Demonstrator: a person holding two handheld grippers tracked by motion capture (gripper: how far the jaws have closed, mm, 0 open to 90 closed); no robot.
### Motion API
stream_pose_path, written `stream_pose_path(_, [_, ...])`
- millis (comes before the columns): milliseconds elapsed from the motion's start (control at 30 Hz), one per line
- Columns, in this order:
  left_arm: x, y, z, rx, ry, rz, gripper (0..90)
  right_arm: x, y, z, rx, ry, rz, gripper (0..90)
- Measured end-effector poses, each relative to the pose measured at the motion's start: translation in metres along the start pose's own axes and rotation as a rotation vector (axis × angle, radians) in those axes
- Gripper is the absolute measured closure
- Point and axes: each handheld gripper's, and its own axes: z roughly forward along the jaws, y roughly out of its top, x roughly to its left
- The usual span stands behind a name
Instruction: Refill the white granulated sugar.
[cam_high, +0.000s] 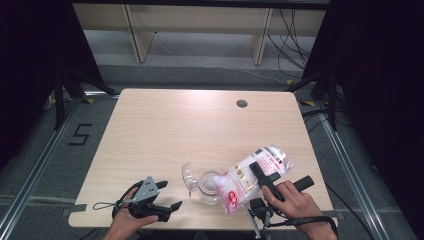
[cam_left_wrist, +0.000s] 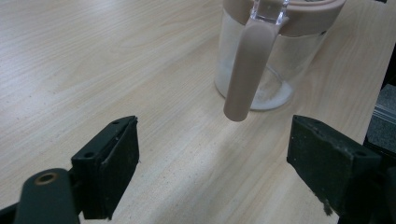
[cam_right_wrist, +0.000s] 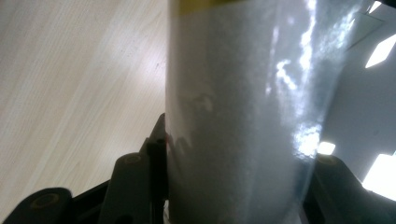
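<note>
In the high view, a clear plastic bag (cam_high: 252, 175) of white granules with red and pink printing, too small to read, is lying tilted at the lower right of the frame, its lower end sitting over the mouth of a glass jar (cam_high: 210, 187) on the wooden table (cam_high: 165, 130); the right gripper (cam_high: 265, 177) is pinching the bag from the side, while the left gripper (cam_high: 167, 197) is resting at the lower left with its jaws spread. In the left gripper view, the jar (cam_left_wrist: 268, 60) is standing at the upper right, showing a pinkish-brown rim and handle and white powder at its bottom. In the right gripper view, the bag (cam_right_wrist: 243, 121) is sitting between both black jaws, pressed by them.
</note>
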Motion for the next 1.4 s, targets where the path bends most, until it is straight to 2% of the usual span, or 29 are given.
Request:
stream_pose_path(167, [-0.0002, 0.0000, 0.0002, -0.001, -0.004, 0.000, 16.4, 0.0001, 0.0002, -0.0011, 0.002, -0.003, 0.012, 54.7])
stream_pose_path(233, [-0.0003, 0.0000, 0.0003, -0.001, -0.003, -0.001, 16.4, -0.0027, 0.0005, 0.0003, -0.018, -0.005, -0.025, 54.8])
stream_pose_path(400, [-0.0002, 0.0000, 0.0003, -0.001, -0.003, -0.001, 16.4, -0.0014, 0.0008, 0.0000, -0.012, 0.002, -0.013, 55.1])
stream_pose_path(433, [-0.0002, 0.0000, 0.0002, -0.001, -0.003, -0.001, 16.4, -0.0024, 0.0010, 0.0005, -0.020, -0.002, -0.027, 55.1])
stream_pose_path(567, [0.0001, 0.0001, -0.0001, 0.001, 0.000, 0.002, 16.4, -0.0012, 0.0016, 0.0009, -0.024, -0.003, -0.022, 55.4])
stream_pose_path(600, [0.0001, 0.0000, -0.0001, 0.001, 0.000, 0.002, 16.4, 0.0007, 0.0018, 0.0004, -0.012, 0.001, 0.002, 55.5])
stream_pose_path(667, [0.0001, 0.0000, -0.0001, 0.001, 0.000, 0.002, 16.4, -0.0004, 0.0017, 0.0013, -0.024, -0.003, -0.014, 55.6])
stream_pose_path(767, [0.0000, 0.0001, 0.0001, 0.002, -0.005, 0.001, 16.4, 0.0013, 0.0015, 0.0006, -0.007, 0.004, 0.003, 55.7])
stream_pose_path(900, [-0.0002, 0.0000, 0.0002, 0.000, -0.003, 0.001, 16.4, -0.0005, 0.0016, 0.0029, -0.026, -0.006, -0.027, 56.0])
stream_pose_path(933, [-0.0002, 0.0000, 0.0002, 0.000, -0.003, 0.000, 16.4, 0.0057, 0.0007, 0.0011, 0.003, 0.007, 0.057, 56.0])
stream_pose_path(967, [-0.0002, 0.0000, 0.0002, 0.000, -0.004, 0.000, 16.4, 0.0046, 0.0006, 0.0018, -0.008, 0.007, 0.040, 56.0])
stream_pose_path(1000, [-0.0001, 0.0000, 0.0000, 0.002, -0.006, 0.001, 16.4, 0.0004, 0.0007, 0.0026, -0.024, -0.002, -0.022, 56.0])
stream_pose_path(1067, [-0.0001, 0.0001, 0.0000, 0.001, -0.006, 0.000, 16.4, 0.0024, -0.0002, 0.0022, -0.015, 0.005, 0.004, 56.1])
stream_pose_path(1200, [-0.0002, 0.0001, -0.0001, -0.001, -0.003, 0.002, 16.4, 0.0018, -0.0008, 0.0041, -0.036, -0.002, -0.006, 56.2])
stream_pose_path(1300, [0.0001, 0.0001, -0.0001, 0.003, -0.002, 0.002, 16.4, 0.0044, -0.0012, 0.0032, -0.021, 0.005, 0.024, 56.2])
stream_pose_path(1400, [-0.0002, 0.0001, 0.0000, -0.001, -0.003, 0.001, 16.4, 0.0016, -0.0008, 0.0041, -0.035, -0.003, -0.008, 56.3])
